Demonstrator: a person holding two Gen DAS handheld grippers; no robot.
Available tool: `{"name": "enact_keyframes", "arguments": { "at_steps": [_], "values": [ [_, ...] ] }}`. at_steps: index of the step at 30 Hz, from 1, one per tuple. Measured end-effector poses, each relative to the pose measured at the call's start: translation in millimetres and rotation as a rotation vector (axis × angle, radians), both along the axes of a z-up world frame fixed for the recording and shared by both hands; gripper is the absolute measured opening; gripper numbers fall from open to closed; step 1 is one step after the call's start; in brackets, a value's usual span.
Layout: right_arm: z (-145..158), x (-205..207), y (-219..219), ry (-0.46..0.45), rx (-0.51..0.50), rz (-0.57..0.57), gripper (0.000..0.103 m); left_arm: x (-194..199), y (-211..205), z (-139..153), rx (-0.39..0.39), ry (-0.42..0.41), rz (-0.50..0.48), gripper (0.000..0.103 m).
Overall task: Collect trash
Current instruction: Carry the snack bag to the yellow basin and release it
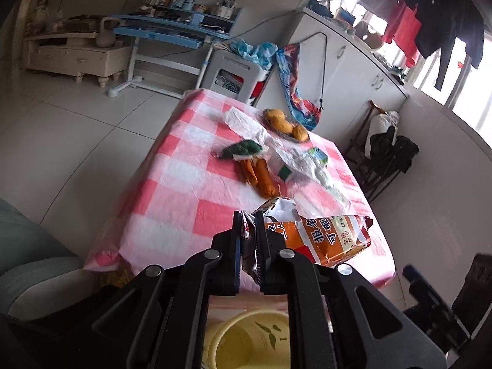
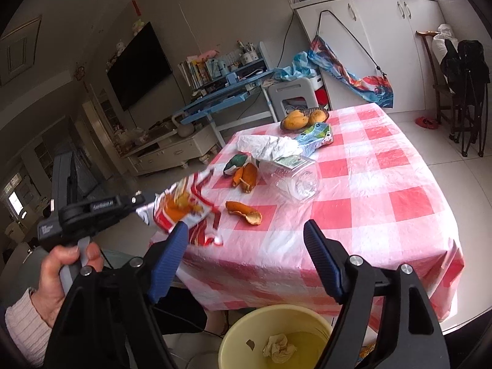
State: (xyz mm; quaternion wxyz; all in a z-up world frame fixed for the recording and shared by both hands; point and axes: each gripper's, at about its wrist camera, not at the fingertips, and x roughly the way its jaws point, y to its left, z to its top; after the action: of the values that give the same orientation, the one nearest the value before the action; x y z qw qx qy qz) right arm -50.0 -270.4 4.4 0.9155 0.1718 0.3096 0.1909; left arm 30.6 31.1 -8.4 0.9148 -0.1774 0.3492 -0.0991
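Observation:
My left gripper (image 1: 248,215) is shut on an orange and red snack bag (image 1: 326,236) and holds it in the air over the near table edge. The bag (image 2: 181,206) and left gripper (image 2: 144,203) also show in the right wrist view. My right gripper (image 2: 246,233) is open and empty above a yellow bin (image 2: 233,338) that holds a crumpled tissue (image 2: 278,349). The bin (image 1: 246,338) sits below the left gripper too. On the checked table (image 2: 384,184) lie orange peels (image 2: 244,212), a clear plastic bottle (image 2: 295,181), crumpled white plastic (image 2: 270,147) and a green wrapper (image 2: 236,163).
A dish of yellow fruit (image 2: 303,118) stands at the table's far edge. A grey stool (image 2: 292,95) and a blue desk (image 2: 221,92) stand behind the table. White cabinets (image 2: 384,46) are at the back right. A dark chair (image 2: 464,92) stands at the right.

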Motion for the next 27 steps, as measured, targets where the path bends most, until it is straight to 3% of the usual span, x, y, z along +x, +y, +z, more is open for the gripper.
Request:
{"name": "enact_keyframes", "arguments": {
  "at_steps": [4, 8, 11, 13, 15, 22, 27],
  "values": [
    [0.8, 0.9, -6.4, 0.001, 0.023, -0.024, 0.076, -24.0, -24.6, -15.0, 0.057, 0.049, -0.075, 0.008],
    [3.0, -2.0, -8.5, -0.006, 0.034, -0.025, 0.076, -40.9, -53.7, -37.2, 0.13, 0.149, -0.198, 0.01],
    [4.5, -4.4, -9.4, -0.009, 0.053, -0.02, 0.077, -49.7, -78.3, -56.8, 0.232, 0.233, -0.291, 0.019],
    [4.9, -5.4, -9.6, -0.007, 0.074, -0.013, 0.077, -55.4, -88.9, -59.0, 0.297, 0.23, -0.316, 0.039],
    [5.5, -6.1, -9.5, -0.006, 0.095, -0.003, 0.077, -60.4, -90.4, -54.7, 0.342, 0.189, -0.291, 0.054],
    [10.1, -8.6, -15.9, 0.003, 0.175, 0.016, 0.08, -65.5, -76.5, -29.0, 0.427, 0.08, -0.07, 0.071],
    [17.5, -14.5, -16.3, -0.016, 0.153, 0.03, 0.081, -67.4, -73.2, -14.0, 0.447, 0.039, 0.034, 0.076]
  ]
}}
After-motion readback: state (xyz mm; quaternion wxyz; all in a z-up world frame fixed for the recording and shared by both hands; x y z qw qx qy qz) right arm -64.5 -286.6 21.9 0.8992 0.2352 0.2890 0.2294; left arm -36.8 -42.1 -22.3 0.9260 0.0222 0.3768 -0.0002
